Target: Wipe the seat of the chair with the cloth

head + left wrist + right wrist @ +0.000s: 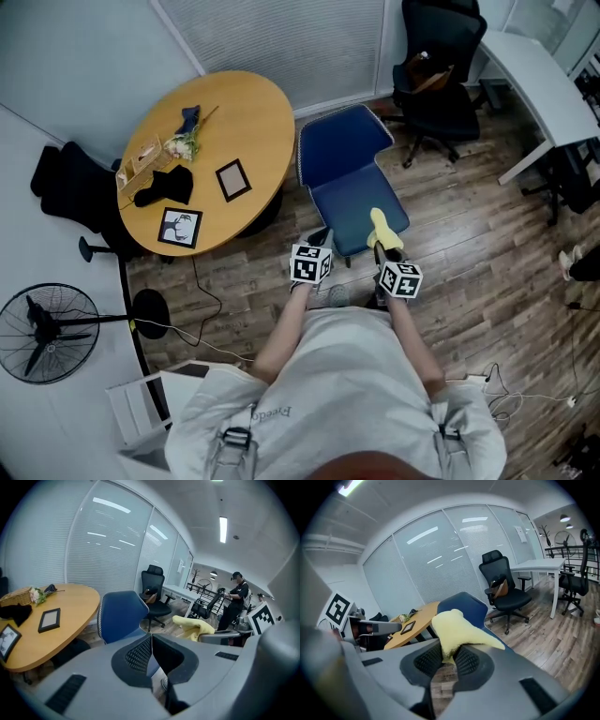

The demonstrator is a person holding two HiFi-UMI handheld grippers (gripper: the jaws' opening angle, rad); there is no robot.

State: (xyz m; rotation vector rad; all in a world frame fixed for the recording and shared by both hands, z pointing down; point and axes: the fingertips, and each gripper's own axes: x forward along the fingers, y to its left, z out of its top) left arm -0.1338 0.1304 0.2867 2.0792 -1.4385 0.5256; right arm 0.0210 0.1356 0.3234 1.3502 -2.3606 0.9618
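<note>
A: So where is the yellow cloth (pixel 457 630)?

B: Pinched in the right gripper (pixel 449 656). Its jaws are clamped on the lower end, and the rest stands up and flops forward over the pads. From the head view it hangs over the front part of the blue chair (pixel 349 155), above the seat (pixel 356 204). Whether it touches the fabric I cannot tell from that angle.

A: And the left gripper (pixel 151 645)?

B: Its jaws are pressed together with nothing between them. It sits just beside the right one, at the seat's front edge.

A: Any containers around?

B: One, a wicker basket (pixel 139 157) on the round wooden table (pixel 248 112) to the left of the chair. It looks to have flowers (pixel 185 142) lying across its rim, though they are small in that view. Two picture frames (pixel 232 179) lie flat on the table near it.
</note>
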